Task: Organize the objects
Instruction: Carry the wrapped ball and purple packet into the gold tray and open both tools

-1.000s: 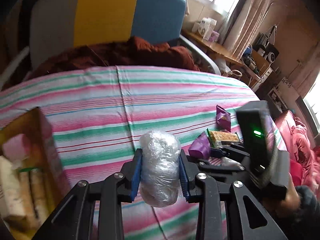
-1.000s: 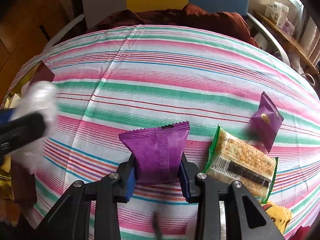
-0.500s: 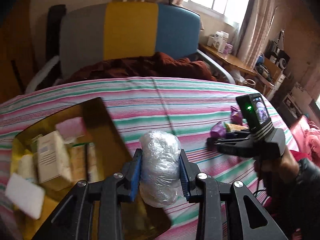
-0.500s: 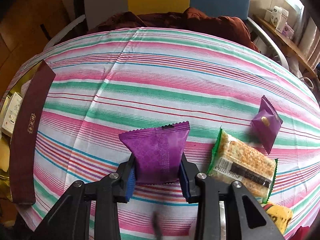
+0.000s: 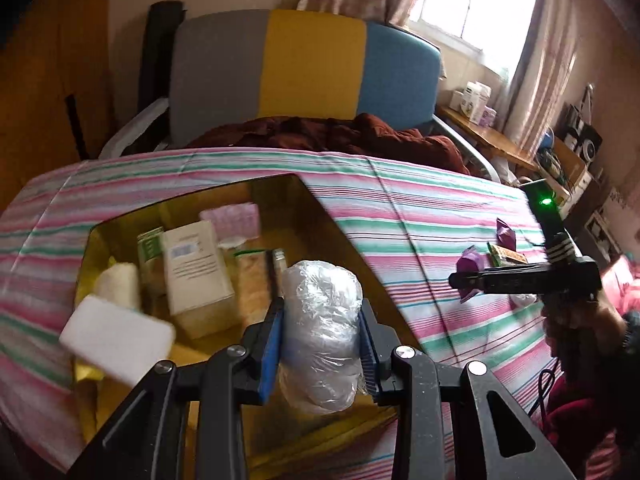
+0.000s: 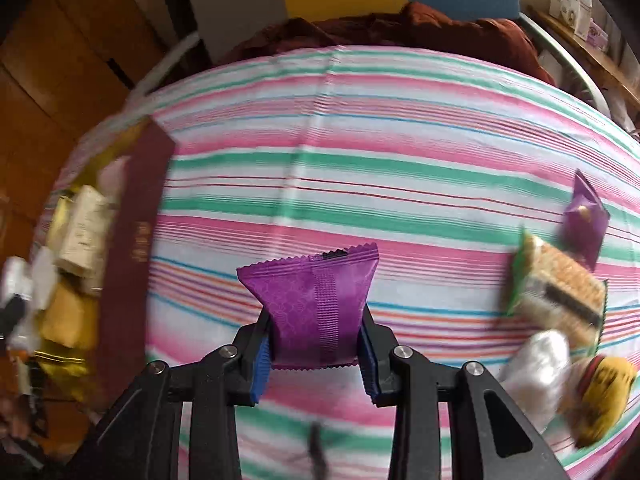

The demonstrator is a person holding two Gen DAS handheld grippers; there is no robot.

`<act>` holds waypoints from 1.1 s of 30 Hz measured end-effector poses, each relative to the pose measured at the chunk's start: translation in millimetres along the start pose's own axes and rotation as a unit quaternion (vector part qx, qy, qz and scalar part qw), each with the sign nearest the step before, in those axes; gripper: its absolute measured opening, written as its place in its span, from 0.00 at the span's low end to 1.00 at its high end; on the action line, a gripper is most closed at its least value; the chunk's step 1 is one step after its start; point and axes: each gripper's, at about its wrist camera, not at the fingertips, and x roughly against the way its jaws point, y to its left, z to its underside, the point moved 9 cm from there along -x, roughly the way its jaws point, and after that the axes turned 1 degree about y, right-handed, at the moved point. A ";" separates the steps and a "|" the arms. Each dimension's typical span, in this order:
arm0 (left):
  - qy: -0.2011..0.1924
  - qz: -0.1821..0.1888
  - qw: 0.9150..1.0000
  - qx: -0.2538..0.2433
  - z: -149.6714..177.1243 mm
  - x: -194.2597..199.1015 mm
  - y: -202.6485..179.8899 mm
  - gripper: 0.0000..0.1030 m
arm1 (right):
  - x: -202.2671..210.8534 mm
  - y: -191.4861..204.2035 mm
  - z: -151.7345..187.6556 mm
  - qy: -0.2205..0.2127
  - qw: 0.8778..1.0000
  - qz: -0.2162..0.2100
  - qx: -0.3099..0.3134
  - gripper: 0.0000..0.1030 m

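The left gripper (image 5: 320, 344) is clamped on a plastic-wrapped bundle (image 5: 320, 332), its blue pads pressing both sides, and it hangs over the open gold-lined box (image 5: 304, 200) at the left edge of the striped bed cover (image 5: 400, 208). The right gripper (image 6: 316, 344) is pinched tight on a purple snack packet (image 6: 316, 300), held above the middle of the cover near its front edge.

Both loads look light. The bundle is soft and crinkly, its film likely slick, so a squeeze across its middle, as it has now, seems safest. The packet is a thin foil pillow, springy and easy to crush; it is gripped low, near the bottom seam, and I would expect it to flop a little.

The box already holds 1 pale carton (image 5: 196, 268), a white block (image 5: 116, 340), a pink wrapped item (image 5: 232, 216) and more, so the free room seems to be along its right wall, under the bundle. Its dark red side (image 6: 132, 256) stands up as a lip to clear. Between box and right edge the cover lies open; a cracker pack (image 6: 560, 288), a 2nd purple packet (image 6: 584, 216) and other wrapped bits crowd the right front corner.
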 end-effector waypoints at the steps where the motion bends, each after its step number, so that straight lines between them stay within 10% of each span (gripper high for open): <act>1: -0.002 -0.002 1.000 0.006 1.4 3.2 6.5 0.34 | 5.4 11.5 -1.7 -0.007 1.000 -0.014 0.003 0.35; 17: -0.022 0.002 0.996 0.090 16.3 27.7 76.8 0.34 | -5.2 170.8 -16.9 -0.011 0.990 -0.100 0.096 0.35; 33: -0.051 -0.042 0.991 0.117 -29.4 9.8 109.5 0.48 | -12.3 181.4 -66.6 -0.039 0.996 -0.069 0.044 0.49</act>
